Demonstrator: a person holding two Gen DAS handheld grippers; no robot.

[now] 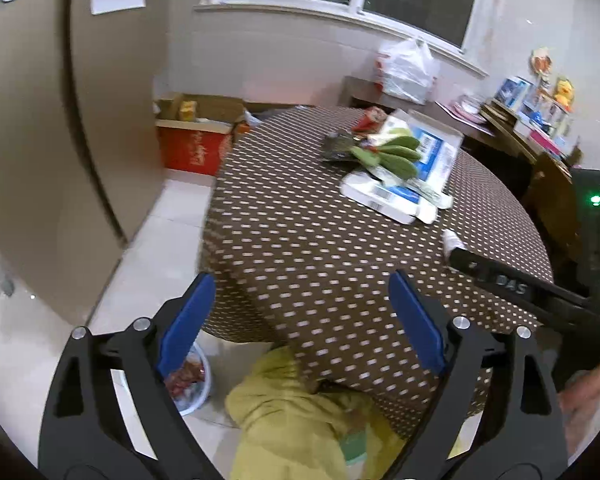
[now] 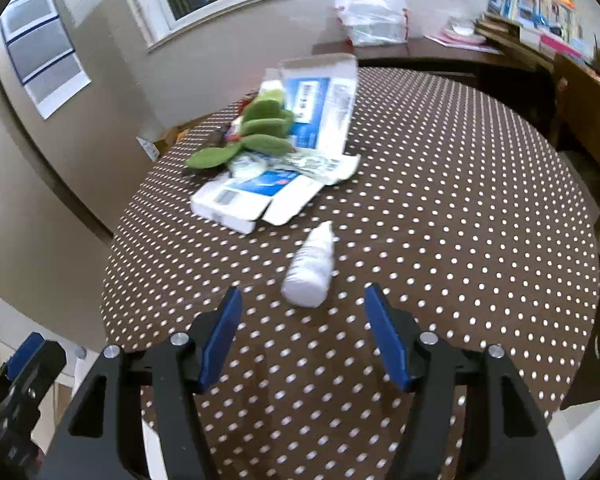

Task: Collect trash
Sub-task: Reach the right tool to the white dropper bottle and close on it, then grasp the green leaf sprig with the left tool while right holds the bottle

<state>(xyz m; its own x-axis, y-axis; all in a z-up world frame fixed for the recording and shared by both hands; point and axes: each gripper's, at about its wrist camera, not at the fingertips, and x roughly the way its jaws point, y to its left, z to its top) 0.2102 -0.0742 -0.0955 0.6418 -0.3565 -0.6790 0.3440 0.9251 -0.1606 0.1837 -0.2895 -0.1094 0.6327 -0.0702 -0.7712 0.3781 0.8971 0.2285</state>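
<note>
Hovering over the near edge of the desk (image 2: 460,208), the right hand-held gripper (image 2: 300,336) has its blue pads spread apart with nothing between them. Just ahead of its fingertips, a small white bottle (image 2: 310,268) lies on its side on the brown polka-dot cloth, nozzle pointing away toward the far side. Now the left hand-held gripper (image 1: 300,320): its jaws stand wide, wider than the right's, and empty too, hanging above the desk's edge where the cloth drapes down. Below it on the floor, a white bin (image 1: 192,384) with reddish scraps inside, and beside that a yellow-green garment (image 1: 300,420) bunched under the desk. Further out, toward the middle of the desk, there's the litter: a flattened white and blue carton (image 2: 252,196) with its flaps splayed, a second opened white and blue box (image 2: 324,108) propped up behind it, crumpled wrappers in between, and a green plush toy (image 2: 256,128) sprawled across the pile. Beyond the desk, a white plastic bag (image 2: 372,12) sits on a dark sideboard under the window, and a red cardboard box (image 1: 196,140) stands on the floor by the wall.
</note>
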